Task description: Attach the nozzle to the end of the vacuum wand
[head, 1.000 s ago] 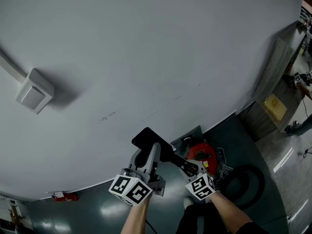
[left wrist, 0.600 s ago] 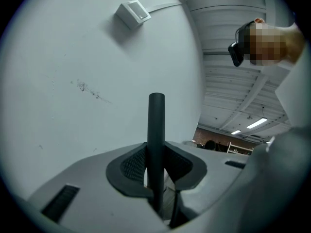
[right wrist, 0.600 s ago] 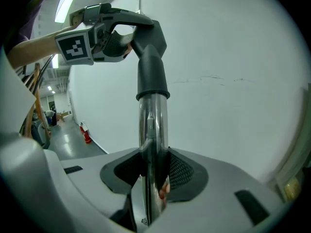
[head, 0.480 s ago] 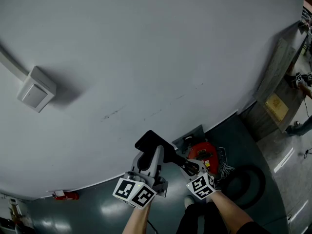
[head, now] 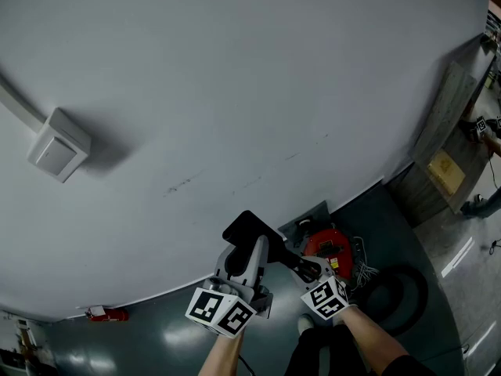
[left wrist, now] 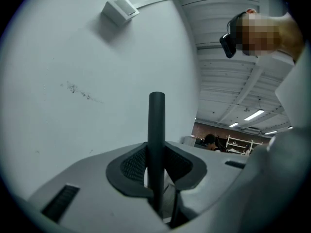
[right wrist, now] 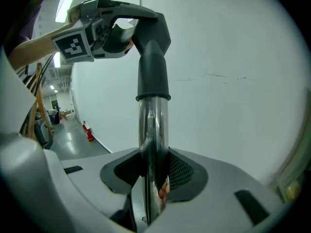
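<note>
So, right gripper (right wrist: pixel 153 178): its jaws pinched the chrome vacuum wand (right wrist: pixel 152 140), which ran straight out from between the pads along the gripper's own line.
Wand end: just past the right gripper's tips, inside the dark collar of the nozzle (right wrist: pixel 153 62); tube and collar looked in line.
Long axis: one line from right gripper through wand into nozzle, so any seating push would likely run along it; whether the collar was fully home could not be told.
Left gripper (right wrist: pixel 127 37): beyond the collar and off to its left, clamped on the nozzle's flat far part, a thin dark edge upright between its pads.
Nearer hand: each was already on its own piece.
Pose: the grippers sat close side by side, the right angled across toward the left.
Farthest: the white wall (head: pixel 235 92).
</note>
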Demonstrator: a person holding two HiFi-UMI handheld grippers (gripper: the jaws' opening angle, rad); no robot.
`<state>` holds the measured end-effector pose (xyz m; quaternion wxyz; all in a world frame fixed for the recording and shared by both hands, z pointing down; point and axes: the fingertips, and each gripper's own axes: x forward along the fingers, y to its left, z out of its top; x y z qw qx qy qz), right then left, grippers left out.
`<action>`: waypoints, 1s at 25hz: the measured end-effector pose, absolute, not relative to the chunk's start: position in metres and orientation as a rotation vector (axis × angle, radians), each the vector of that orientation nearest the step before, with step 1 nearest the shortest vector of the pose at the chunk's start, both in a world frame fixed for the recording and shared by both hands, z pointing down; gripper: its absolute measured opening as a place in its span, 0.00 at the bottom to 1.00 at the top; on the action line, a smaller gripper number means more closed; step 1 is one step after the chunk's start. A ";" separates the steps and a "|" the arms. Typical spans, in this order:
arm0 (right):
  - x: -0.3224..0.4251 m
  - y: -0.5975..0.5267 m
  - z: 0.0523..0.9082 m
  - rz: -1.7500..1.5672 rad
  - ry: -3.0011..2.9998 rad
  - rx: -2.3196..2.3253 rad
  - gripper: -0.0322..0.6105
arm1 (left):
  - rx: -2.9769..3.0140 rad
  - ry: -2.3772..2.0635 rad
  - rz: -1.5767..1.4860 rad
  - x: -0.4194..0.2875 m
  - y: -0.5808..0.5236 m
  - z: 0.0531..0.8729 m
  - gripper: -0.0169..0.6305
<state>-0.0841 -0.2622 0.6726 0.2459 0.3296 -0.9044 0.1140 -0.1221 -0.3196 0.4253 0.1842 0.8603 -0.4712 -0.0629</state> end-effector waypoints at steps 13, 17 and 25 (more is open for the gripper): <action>-0.085 -0.260 0.674 0.320 -2.460 0.878 0.27 | 2.399 -1.336 -0.243 -0.129 -0.322 0.431 0.16; -0.084 -0.261 0.674 0.301 -2.446 0.877 0.27 | 2.423 -1.342 -0.209 -0.123 -0.320 0.428 0.16; -0.080 -0.262 0.671 0.343 -2.451 0.889 0.27 | 2.381 -1.297 -0.253 -0.124 -0.328 0.431 0.16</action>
